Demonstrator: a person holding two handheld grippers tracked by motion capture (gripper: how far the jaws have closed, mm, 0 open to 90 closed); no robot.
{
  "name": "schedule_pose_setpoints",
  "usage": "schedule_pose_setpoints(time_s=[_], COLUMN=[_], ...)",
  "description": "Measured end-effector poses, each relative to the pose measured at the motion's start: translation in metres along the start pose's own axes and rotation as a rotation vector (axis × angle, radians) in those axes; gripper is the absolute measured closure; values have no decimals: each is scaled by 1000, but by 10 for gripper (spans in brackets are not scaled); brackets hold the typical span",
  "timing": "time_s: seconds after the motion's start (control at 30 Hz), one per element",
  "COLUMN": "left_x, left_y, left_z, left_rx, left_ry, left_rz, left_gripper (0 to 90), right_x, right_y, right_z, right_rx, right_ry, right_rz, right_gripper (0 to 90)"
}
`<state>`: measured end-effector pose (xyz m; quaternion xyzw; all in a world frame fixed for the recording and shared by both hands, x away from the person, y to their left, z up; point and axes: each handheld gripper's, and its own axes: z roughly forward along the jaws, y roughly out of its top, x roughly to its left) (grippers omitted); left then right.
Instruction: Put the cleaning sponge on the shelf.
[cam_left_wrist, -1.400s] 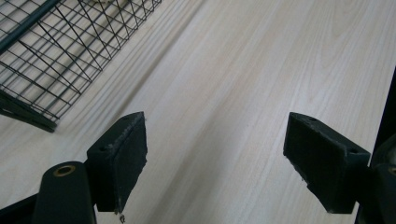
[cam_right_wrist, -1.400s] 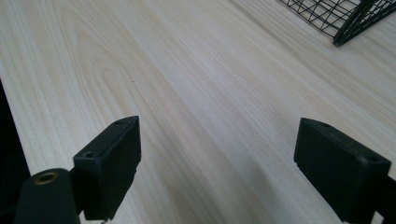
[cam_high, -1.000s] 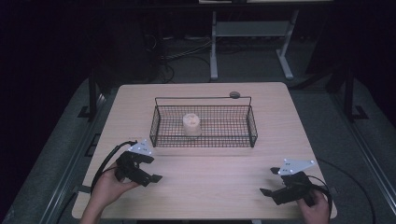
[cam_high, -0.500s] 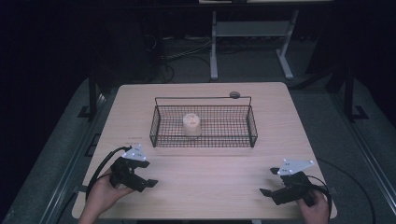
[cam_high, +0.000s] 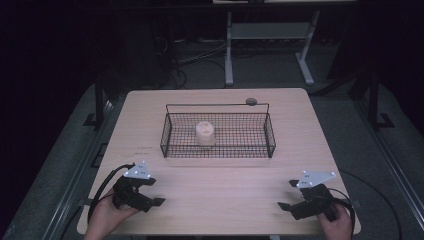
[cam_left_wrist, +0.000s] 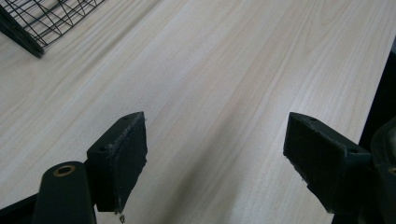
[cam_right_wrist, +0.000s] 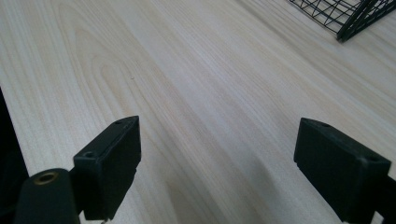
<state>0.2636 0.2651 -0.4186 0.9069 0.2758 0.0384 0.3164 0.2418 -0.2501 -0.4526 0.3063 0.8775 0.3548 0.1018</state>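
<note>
A black wire basket (cam_high: 172, 146) stands in the middle of the light wooden table (cam_high: 225, 190). Inside it sits a pale, cream-coloured round object (cam_high: 205, 133). My left gripper (cam_high: 155, 192) rests low over the table's front left corner, held by a hand, its jaws open over bare wood (cam_left_wrist: 215, 135). My right gripper (cam_high: 286, 195) lies at the front right, also open with nothing between its jaws (cam_right_wrist: 217, 149). A corner of the basket (cam_left_wrist: 28, 37) shows at the top left of the left gripper view, and a basket corner (cam_right_wrist: 350, 23) at the top right of the right gripper view.
A small dark round disc (cam_high: 251, 101) lies on the table behind the basket. Cables trail from both grippers over the front edge. Beyond the table stand a white metal frame (cam_high: 270, 35) and dark floor with cords.
My left gripper has slid back toward the front left edge of the table and sunk a little. The right gripper has kept still.
</note>
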Motion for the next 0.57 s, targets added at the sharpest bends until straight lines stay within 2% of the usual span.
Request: schedule_pose_setpoints(time_s=[0.23,0.4,0.43,0.57], left_x=[-3,-5,-7,-10], left_y=[-9,-12,-13,-16], left_z=[2,4,3,2], left_rx=[-17,-10,-22,-19], left_ry=[-6,-8,-8,-8], left_rz=[-13,-16,-19,-11], left_gripper=[208,207,208,208], right_x=[0,0,0,1], right_y=[0,0,0,1], right_z=[0,0,0,0], right_rx=[1,-1,0,6], right_ry=[-2,-1,-4,-3], right_rz=[1,2,-1,-13], right_gripper=[143,142,143,143])
